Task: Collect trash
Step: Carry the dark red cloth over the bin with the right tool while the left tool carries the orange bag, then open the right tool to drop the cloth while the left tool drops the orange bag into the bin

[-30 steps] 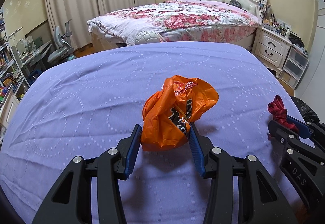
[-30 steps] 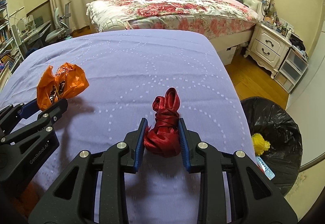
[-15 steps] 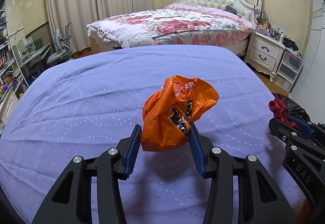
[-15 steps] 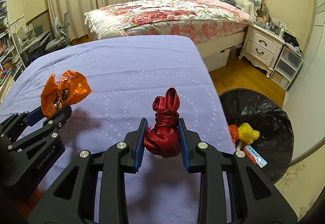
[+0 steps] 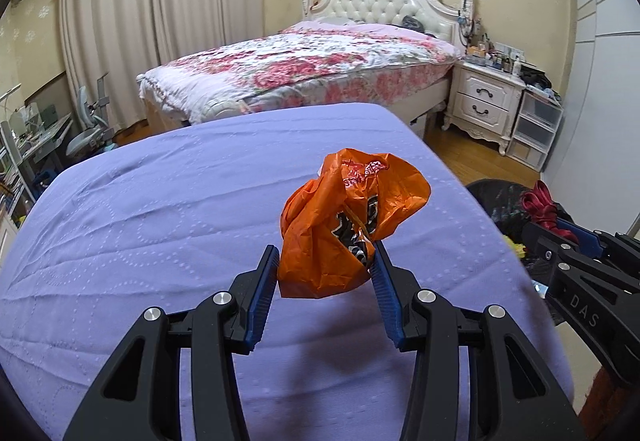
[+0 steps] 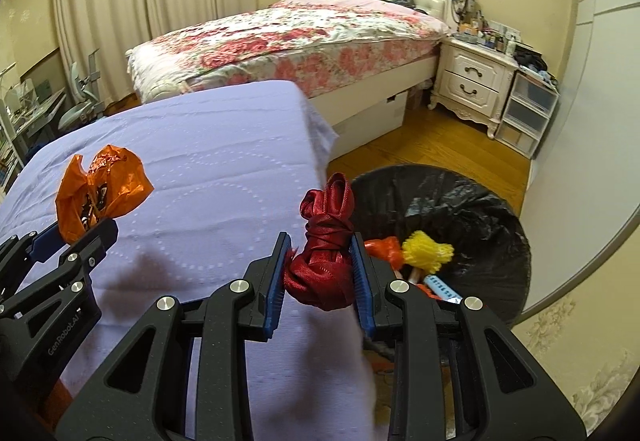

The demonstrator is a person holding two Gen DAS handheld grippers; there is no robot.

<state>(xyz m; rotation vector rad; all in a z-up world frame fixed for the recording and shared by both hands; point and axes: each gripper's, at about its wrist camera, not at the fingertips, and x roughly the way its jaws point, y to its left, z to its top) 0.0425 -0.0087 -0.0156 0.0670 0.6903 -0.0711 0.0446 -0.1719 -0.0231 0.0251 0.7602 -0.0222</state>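
My left gripper (image 5: 325, 265) is shut on a crumpled orange plastic bag (image 5: 348, 229) and holds it above the purple-covered table (image 5: 160, 209). The bag also shows in the right wrist view (image 6: 100, 193), with the left gripper (image 6: 68, 241) below it. My right gripper (image 6: 322, 261) is shut on a knotted red ribbon bundle (image 6: 326, 241) at the table's right edge, beside the black-lined trash bin (image 6: 480, 209). The ribbon (image 5: 540, 205) and right gripper (image 5: 560, 237) show at the right in the left wrist view.
The bin holds a yellow tassel (image 6: 426, 251), orange scraps and a small tube. It stands on wooden floor (image 6: 420, 149) to the table's right. Beyond are a floral bed (image 6: 288, 37), a white nightstand (image 6: 472, 81) and plastic drawers (image 6: 524, 117).
Both grippers have moved right with their loads. The right gripper with the ribbon now sits at the table's edge next to the bin, which has come far more into view.
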